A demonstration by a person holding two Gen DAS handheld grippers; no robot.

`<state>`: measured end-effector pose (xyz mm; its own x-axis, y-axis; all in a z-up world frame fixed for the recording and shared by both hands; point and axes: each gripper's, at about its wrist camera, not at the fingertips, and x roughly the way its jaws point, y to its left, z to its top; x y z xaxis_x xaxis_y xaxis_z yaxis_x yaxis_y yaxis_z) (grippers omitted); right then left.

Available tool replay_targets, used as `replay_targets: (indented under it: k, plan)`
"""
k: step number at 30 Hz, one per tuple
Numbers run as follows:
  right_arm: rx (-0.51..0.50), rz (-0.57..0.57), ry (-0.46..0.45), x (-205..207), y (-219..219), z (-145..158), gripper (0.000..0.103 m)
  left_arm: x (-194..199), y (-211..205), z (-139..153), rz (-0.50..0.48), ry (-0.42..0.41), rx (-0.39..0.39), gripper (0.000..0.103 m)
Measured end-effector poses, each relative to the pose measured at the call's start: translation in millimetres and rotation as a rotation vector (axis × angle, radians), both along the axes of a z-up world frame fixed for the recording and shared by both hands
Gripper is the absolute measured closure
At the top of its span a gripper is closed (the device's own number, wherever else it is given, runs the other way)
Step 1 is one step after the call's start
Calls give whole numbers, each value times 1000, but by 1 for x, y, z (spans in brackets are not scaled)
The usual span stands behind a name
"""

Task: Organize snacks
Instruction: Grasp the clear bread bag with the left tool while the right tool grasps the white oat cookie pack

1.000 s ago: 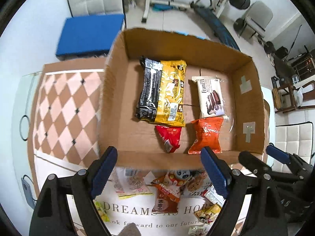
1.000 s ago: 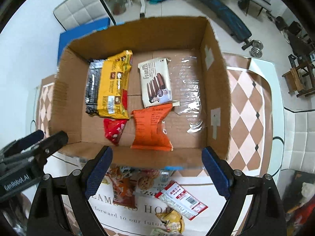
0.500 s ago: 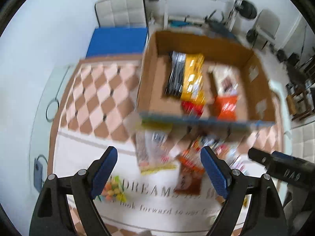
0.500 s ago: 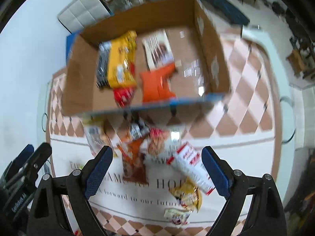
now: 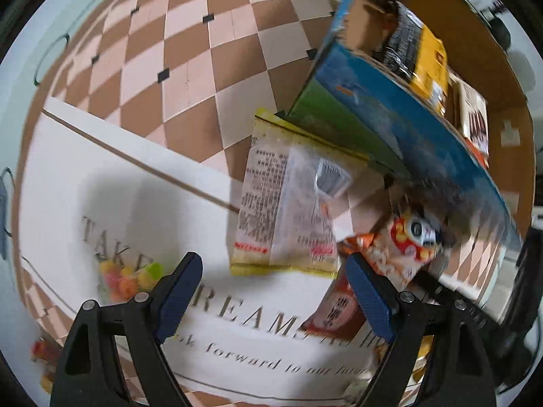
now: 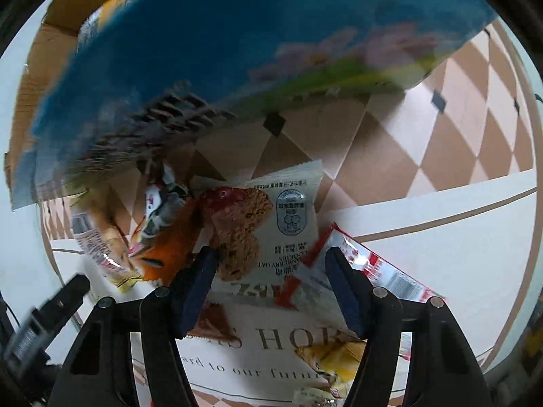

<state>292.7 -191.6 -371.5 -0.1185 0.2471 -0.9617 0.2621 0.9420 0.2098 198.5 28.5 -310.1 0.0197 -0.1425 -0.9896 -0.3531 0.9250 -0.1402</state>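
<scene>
Whereas the box [image 5: 390,108] filled both views a second ago, loose snacks [image 6: 271,234] on the surface are now reached: right gripper [image 6: 271,281] closing around the cookie packet, ungripped; left gripper [image 5: 275,291] wide, empty.

**Checkered Tabletop Under Bright, Even Light**

The work surface is a table [image 5: 190,68] covered with a cloth in brown and pale pink diamonds, small black squares sitting where the diamonds meet. A white panel [image 5: 112,183] with a thin brown border line crosses the near part of the cloth; grey serif lettering is printed on it, with "forward to our" legible in both views. Soft shadows fall across this white panel in the left wrist view. Beyond the cloth's edge a pale, whitish floor [image 5: 23,78] shows at the left, bright and featureless. The upper right corner of that view is too blurred to read.
</scene>
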Motion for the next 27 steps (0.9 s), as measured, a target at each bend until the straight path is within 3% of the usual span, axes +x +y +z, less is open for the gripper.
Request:
replay_targets:
  k: [6, 7, 9, 13, 23, 27]
  plan:
    - [-68, 23, 12, 3, 15, -4, 30, 20, -6, -30, -11, 34, 15, 17]
    - [-80, 32, 13, 4, 18, -4, 30, 21, -7, -33, -12, 31, 19, 21]
    - [-96, 52, 10, 5, 25, -4, 34, 20, -10, -36, -29, 20, 19, 42]
    - [-87, 96, 6, -4, 28, -2, 42, 9, -20, -31, -95, -8, 55, 53]
    - [-57, 214, 90, -60, 32, -1, 50, -84, -53, -34, -275, 77, 97, 54]
    - [-61, 192, 90, -68, 36, -4, 40, -99, -60, -37, -270, 64, 122, 52]
